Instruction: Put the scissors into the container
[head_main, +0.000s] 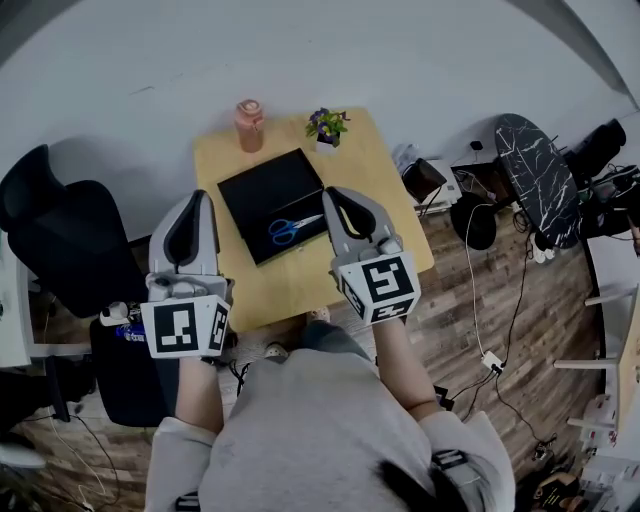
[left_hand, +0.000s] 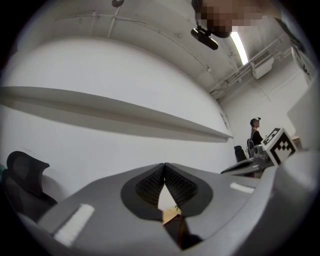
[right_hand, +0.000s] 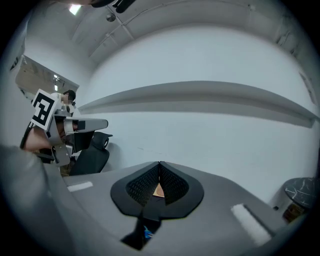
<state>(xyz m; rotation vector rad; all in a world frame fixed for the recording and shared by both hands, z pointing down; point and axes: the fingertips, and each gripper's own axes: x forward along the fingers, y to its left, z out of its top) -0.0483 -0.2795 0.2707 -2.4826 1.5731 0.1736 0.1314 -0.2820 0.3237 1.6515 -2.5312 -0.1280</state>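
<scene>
**A:** Where are the scissors (head_main: 290, 228)?

**B:** In the container (head_main: 262, 188), flat in its near right part. The blue handles point toward the left claw (head_main: 202, 197) and the blades toward the right claw (head_main: 334, 194).

**A:** And the claws?

**B:** Both are closed, tips together, with nothing between them. The left one hangs over the counter's (head_main: 300, 285) left edge, beside the container. The right one is over the container's right corner, its tip just beside the blades.

**A:** Any room to move?

**B:** Not much. The container fills the middle of the counter. A bottle (head_main: 249, 124) and a plant (head_main: 326, 126) stand at the far edge. Bare wood shows along the near and right sides. A chair (head_main: 60, 240) crowds the left, and cables (head_main: 510, 320) trail on the floor to the right.

**A:** Do the claw views add anything?

**B:** They look mostly at the white wall (right_hand: 200, 60). Behind the right claw's pads there is a sliver of wood and a speck of blue. The left claw view catches the counter's corner. Only the head view shows the whole layout.
</scene>
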